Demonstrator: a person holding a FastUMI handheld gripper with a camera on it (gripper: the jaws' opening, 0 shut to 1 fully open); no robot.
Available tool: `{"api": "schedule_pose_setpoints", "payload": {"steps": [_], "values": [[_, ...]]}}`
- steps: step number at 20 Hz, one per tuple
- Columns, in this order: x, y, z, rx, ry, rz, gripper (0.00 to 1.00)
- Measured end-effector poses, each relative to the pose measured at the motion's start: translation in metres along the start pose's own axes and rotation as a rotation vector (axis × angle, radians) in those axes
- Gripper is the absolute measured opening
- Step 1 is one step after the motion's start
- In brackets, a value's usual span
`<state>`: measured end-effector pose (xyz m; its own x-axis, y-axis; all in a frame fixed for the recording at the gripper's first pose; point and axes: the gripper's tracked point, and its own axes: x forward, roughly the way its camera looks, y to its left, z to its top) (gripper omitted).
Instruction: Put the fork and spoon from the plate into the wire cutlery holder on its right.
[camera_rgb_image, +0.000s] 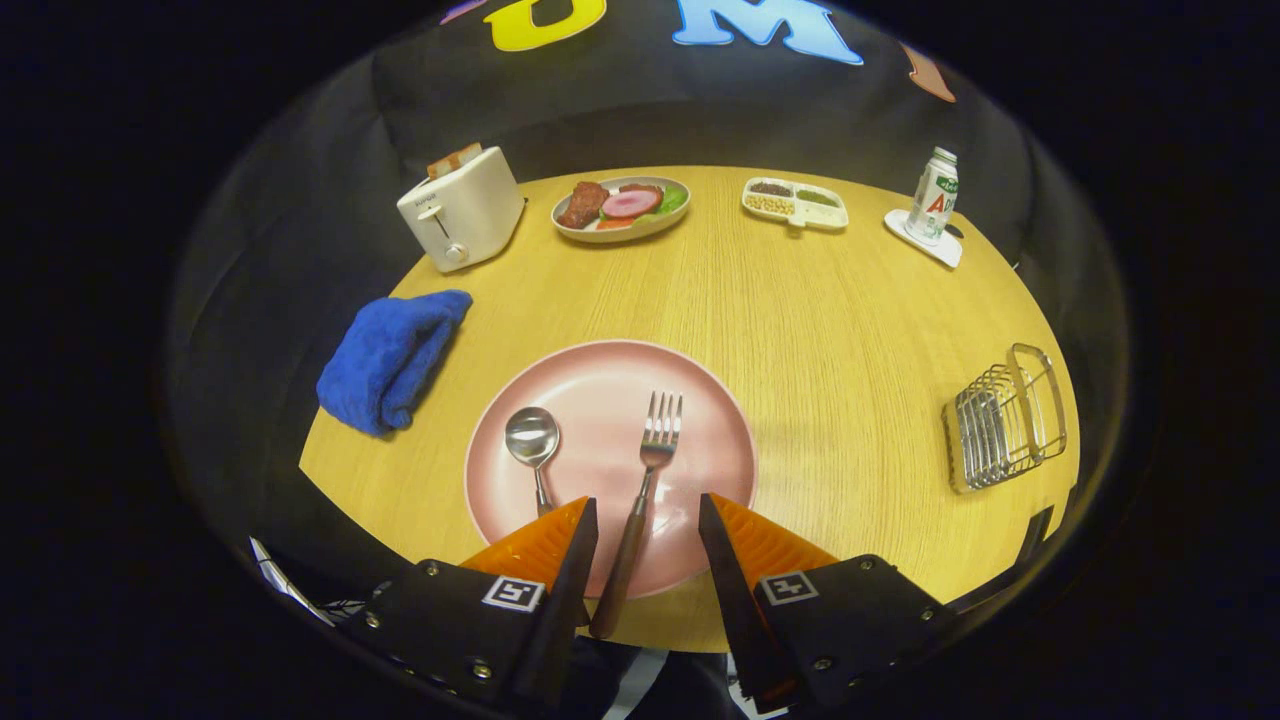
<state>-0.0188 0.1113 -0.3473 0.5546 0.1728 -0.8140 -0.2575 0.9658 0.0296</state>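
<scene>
A: On the pink plate (610, 440), what do you log?

B: Fork (645, 475) lies right of the spoon (532, 445), both with heads pointing away from me. My gripper (648, 520) is released, fingers spread; the fork's dark handle runs between them, nearer the left one, untouched. Spoon handle disappears behind my left finger (560, 545).

A: And the holder?

B: Wire cutlery holder (1003, 417) stands well apart to the plate's right, near the table (840, 330) edge. Blue cloth (390, 355) lies left of the plate.
</scene>
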Motion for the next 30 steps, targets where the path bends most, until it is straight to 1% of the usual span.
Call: {"api": "schedule_pose_setpoints", "payload": {"steps": [4,9,11,12,13,17,18,23,25,28,30], "values": [[0.015,-0.004,-0.010,0.003,0.054,-0.008,0.40],[0.029,-0.005,-0.021,-0.019,0.120,-0.021,0.40],[0.035,-0.002,-0.029,-0.021,0.145,-0.004,0.40],[0.046,-0.006,-0.028,-0.011,0.132,-0.023,0.39],[0.035,-0.002,-0.025,-0.011,0.159,-0.008,0.12],[0.038,-0.001,-0.022,0.049,0.164,0.026,0.12],[0.036,0.001,-0.025,0.061,0.181,0.035,0.05],[0.033,-0.001,-0.017,0.131,0.181,0.069,0.05],[0.027,-0.004,-0.006,0.170,0.157,0.084,0.05],[0.015,-0.014,0.009,0.226,0.119,0.091,0.05],[0.003,-0.028,0.018,0.243,0.086,0.073,0.05]]}}
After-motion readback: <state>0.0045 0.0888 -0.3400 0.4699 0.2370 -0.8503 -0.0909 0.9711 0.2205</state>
